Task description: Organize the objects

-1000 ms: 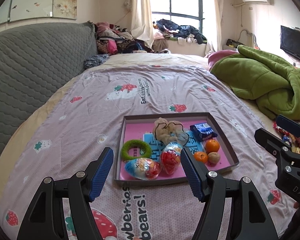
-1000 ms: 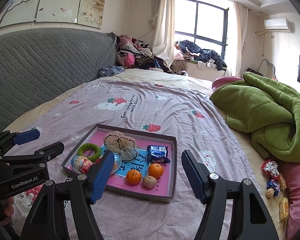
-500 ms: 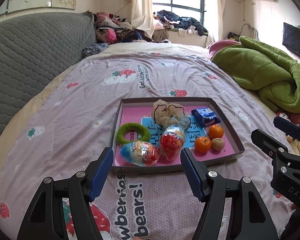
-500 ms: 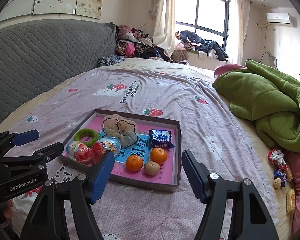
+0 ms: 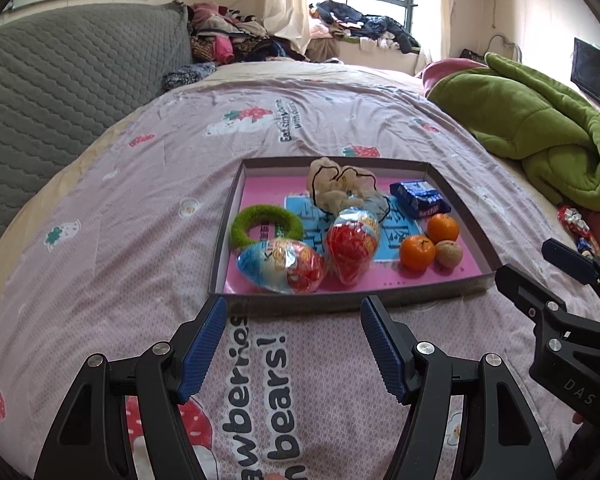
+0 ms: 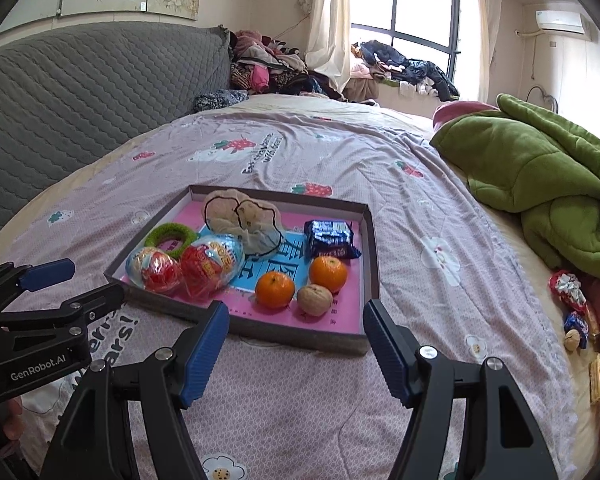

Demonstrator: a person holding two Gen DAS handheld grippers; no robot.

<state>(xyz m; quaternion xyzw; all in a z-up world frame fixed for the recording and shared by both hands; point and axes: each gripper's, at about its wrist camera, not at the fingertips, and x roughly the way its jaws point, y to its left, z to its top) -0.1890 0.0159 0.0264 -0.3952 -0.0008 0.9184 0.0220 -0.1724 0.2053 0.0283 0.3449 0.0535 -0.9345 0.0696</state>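
Note:
A shallow grey tray (image 5: 352, 300) with a pink floor lies on the bed, also in the right wrist view (image 6: 370, 256). It holds a green ring (image 5: 266, 224), two foil-wrapped eggs (image 5: 280, 266) (image 5: 352, 244), a beige scrunchie (image 5: 340, 188), a blue snack packet (image 5: 420, 198), two oranges (image 5: 418, 252) (image 5: 442, 228) and a walnut (image 5: 449, 254). My left gripper (image 5: 294, 344) is open and empty, just in front of the tray's near edge. My right gripper (image 6: 296, 348) is open and empty, at the tray's near right corner.
A green blanket (image 6: 540, 176) lies heaped on the right of the bed. Loose wrapped sweets (image 6: 566, 286) and a walnut (image 6: 572, 338) lie by the right edge. A grey padded headboard (image 6: 80, 84) runs along the left. Clothes (image 6: 276, 68) pile up at the back.
Both grippers have moved forward and down toward the tray, which now looks larger and closer. Both stay open. Nothing in the tray has moved.

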